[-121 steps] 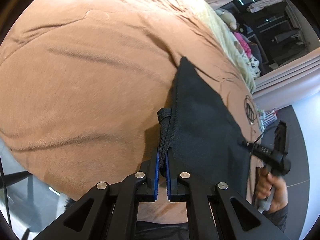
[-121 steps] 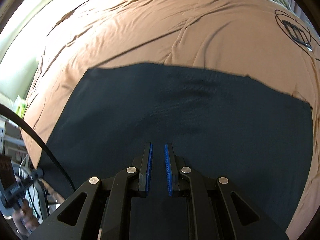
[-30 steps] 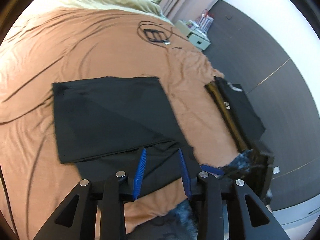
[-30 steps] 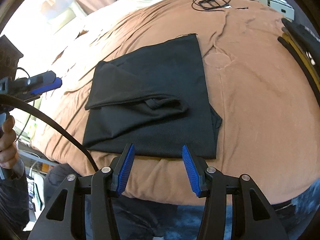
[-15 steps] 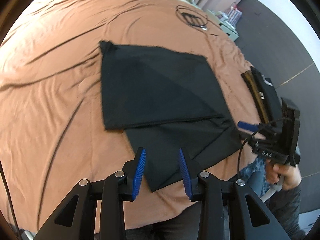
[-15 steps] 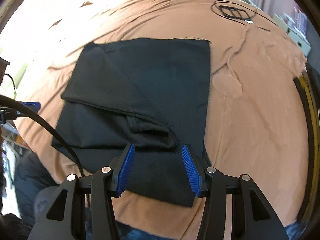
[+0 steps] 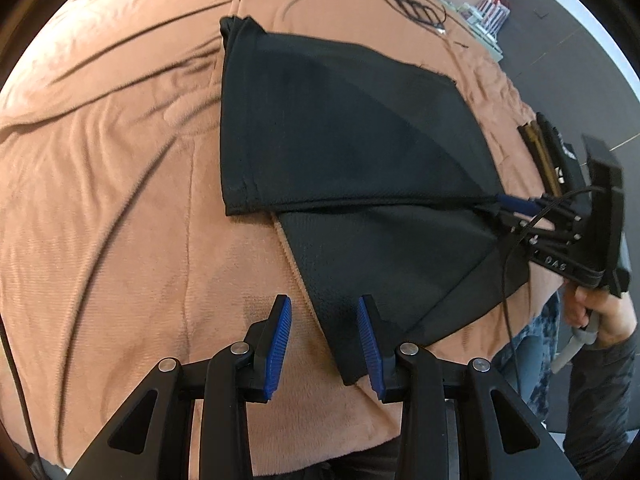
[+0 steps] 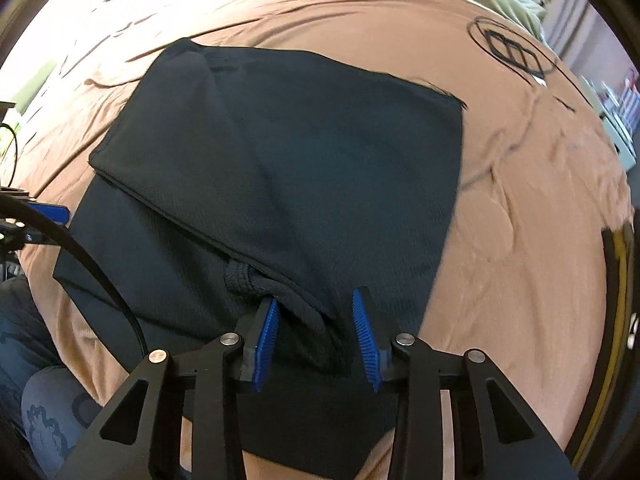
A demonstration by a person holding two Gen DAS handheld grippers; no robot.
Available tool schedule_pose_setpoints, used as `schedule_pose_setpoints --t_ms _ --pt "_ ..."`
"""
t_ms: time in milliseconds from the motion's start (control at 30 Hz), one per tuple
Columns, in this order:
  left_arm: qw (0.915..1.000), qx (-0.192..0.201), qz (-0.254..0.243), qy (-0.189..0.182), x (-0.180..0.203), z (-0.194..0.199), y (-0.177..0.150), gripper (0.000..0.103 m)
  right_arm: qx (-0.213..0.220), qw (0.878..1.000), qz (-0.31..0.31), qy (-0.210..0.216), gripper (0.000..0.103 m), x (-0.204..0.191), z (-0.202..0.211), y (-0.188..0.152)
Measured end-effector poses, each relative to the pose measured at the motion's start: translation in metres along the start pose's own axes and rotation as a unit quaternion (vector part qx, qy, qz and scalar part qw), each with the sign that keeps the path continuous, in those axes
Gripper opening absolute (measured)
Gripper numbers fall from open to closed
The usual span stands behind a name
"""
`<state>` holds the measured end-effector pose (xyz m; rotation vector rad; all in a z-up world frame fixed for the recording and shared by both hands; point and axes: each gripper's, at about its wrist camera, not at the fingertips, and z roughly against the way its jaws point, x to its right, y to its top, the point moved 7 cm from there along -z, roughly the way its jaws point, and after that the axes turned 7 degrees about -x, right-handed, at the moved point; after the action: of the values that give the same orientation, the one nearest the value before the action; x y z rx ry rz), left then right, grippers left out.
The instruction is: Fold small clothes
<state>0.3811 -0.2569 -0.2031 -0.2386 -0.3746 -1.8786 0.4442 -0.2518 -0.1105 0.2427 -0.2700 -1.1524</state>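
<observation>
A black garment [image 7: 360, 152] lies on the brown bedspread [image 7: 120, 160], one part folded over the rest. My left gripper [image 7: 325, 330] is open, its blue pads astride the garment's near pointed corner. My right gripper [image 8: 316, 328] is open, low over the folded flap's thick hem [image 8: 256, 280], jaws either side of it. In the left wrist view the right gripper [image 7: 516, 208] sits at the garment's right edge. In the right wrist view the left gripper's fingertips [image 8: 48, 214] show at the far left edge.
A coiled black cable [image 7: 412, 6] lies on the far side of the bed, also in the right wrist view [image 8: 512, 52]. Dark folded items [image 7: 556, 156] sit at the bed's right edge. The person's legs [image 8: 40, 380] are by the near edge.
Both grippers have moved down and closer to the garment. The left now straddles its near corner, the right the folded hem. Both stay open.
</observation>
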Motion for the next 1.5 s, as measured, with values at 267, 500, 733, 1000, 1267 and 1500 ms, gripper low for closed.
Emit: schedule_pose_setpoints --t_ms 267,500,733,1000,1267,1500 --pt "0.9999 -0.006 0.000 0.009 0.002 -0.013 0.000 0.036 0.022 0.997 -0.040 0.061 0.002 0.012 -0.004 0.009" --pt "0.9999 -0.005 -0.008 0.014 0.006 -0.012 0.001 0.031 0.044 0.985 -0.109 0.129 0.001 0.033 0.012 -0.013" --pt "0.9997 -0.006 -0.017 0.016 0.008 -0.011 -0.001 0.031 0.053 0.977 -0.147 0.142 0.001 0.044 0.026 -0.039" --pt "0.9994 -0.014 -0.026 0.020 0.014 -0.016 -0.003 0.029 0.056 0.971 -0.182 0.148 0.001 0.049 0.032 -0.073" --pt "0.9995 -0.018 -0.020 0.014 0.015 -0.020 -0.008 0.029 0.056 0.970 -0.193 0.136 0.001 0.052 0.028 -0.087" --pt "0.9998 -0.010 -0.015 0.001 0.011 -0.012 -0.006 0.029 0.039 0.975 -0.192 0.101 0.004 0.050 0.024 -0.085"
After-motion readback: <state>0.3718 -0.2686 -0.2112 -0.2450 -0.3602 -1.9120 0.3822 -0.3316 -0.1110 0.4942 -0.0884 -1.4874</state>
